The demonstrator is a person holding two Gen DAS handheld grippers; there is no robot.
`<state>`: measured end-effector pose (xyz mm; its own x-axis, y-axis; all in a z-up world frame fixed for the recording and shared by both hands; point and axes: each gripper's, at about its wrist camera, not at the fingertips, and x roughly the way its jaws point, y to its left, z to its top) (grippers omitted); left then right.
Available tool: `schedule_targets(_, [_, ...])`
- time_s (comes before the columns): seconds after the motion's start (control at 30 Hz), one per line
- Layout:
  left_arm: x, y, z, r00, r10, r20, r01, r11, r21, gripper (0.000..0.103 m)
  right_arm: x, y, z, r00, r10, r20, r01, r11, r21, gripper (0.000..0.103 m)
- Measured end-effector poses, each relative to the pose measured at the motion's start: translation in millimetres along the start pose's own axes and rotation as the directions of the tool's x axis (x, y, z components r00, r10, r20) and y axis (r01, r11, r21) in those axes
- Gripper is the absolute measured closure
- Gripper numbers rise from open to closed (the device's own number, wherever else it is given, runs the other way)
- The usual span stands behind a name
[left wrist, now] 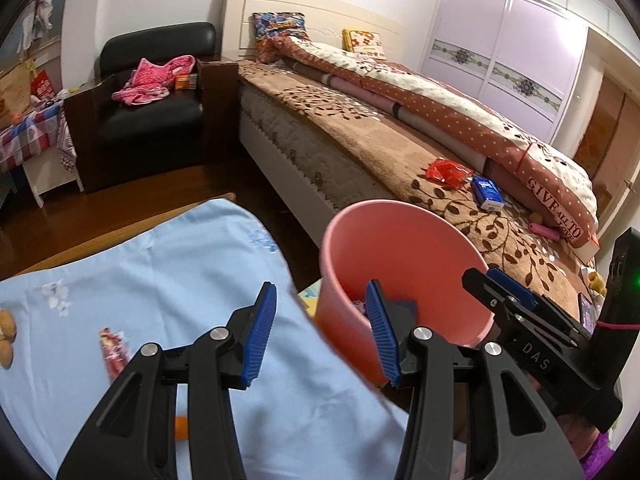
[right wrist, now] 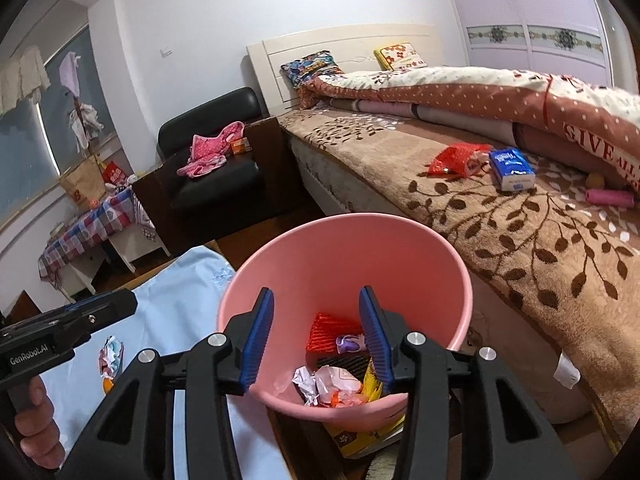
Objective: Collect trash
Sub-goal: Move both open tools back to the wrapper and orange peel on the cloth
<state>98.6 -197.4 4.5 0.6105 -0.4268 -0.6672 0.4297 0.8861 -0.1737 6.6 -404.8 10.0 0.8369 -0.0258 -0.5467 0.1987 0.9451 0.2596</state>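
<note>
A pink bin [right wrist: 400, 264] stands between a blue-sheeted table [left wrist: 160, 272] and the bed; it also shows in the left wrist view [left wrist: 400, 248]. It holds crumpled wrappers [right wrist: 332, 388] and a red net bag [right wrist: 330, 330]. My right gripper [right wrist: 316, 344] is open and empty above the bin's mouth. My left gripper [left wrist: 320, 336] is open and empty over the table's edge beside the bin. A crumpled wrapper [left wrist: 114, 350] lies on the sheet, also seen in the right wrist view [right wrist: 111, 354]. A red bag [right wrist: 456, 158] and a blue tissue pack [right wrist: 512, 170] lie on the bed.
The bed [right wrist: 520, 240] with a brown leaf blanket and a rolled quilt fills the right. A pink tube [right wrist: 610, 197] lies near the quilt. A black armchair [left wrist: 156, 92] with pink clothes stands at the back. Walnuts [left wrist: 6, 336] lie at the table's left edge.
</note>
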Motion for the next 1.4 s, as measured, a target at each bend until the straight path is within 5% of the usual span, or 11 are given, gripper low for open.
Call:
schedule_targets(0.7, [-66.2, 97.4, -42.7, 0.991, 0.128, 0.038, -0.121, 0.982, -0.143, 0.056, -21.4, 79.8, -21.1, 0.999, 0.046, -0.021, -0.049, 0.987, -0.152, 0.058])
schedule_targets(0.9, [-80.8, 126.0, -61.1, 0.984, 0.178, 0.029, -0.17, 0.968, -0.186, 0.056, -25.9, 102.5, -32.0, 0.992, 0.118, -0.052, -0.125, 0.978, -0.17, 0.058])
schedule_targets(1.2, [-99.3, 169.2, -92.3, 0.972, 0.236, -0.009, -0.23, 0.937, -0.264, 0.056, -15.4, 150.8, -63.0, 0.932, 0.3, -0.205, -0.34, 0.919, -0.202, 0.058])
schedule_targets(1.4, [-105.3, 184.5, -105.8, 0.972, 0.234, -0.023, -0.23, 0.927, -0.297, 0.056, -0.8, 188.3, -84.9, 0.888, 0.332, -0.319, -0.422, 0.863, -0.277, 0.058])
